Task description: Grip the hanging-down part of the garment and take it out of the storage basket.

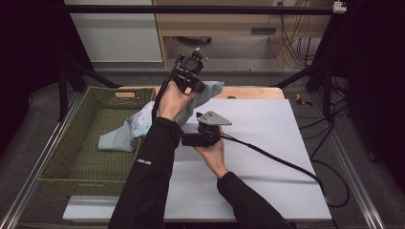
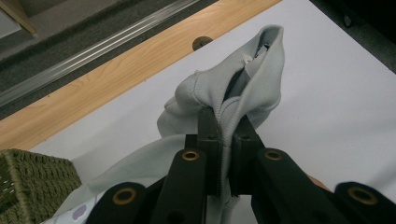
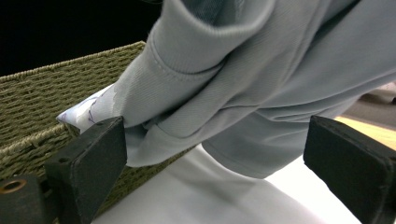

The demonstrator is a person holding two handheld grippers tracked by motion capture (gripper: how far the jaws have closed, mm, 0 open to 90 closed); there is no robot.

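One marking noted: small white lettering on the upper part of the person's black left sleeve [image 1: 143,162] in the high view, too small to read. No other text, label, brand or number is legible.

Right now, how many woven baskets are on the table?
1. The olive-green woven rectangular basket sits at the table's left side, with the pale grey-blue fabric garment draped over its right rim. Nothing suggests another basket hidden.
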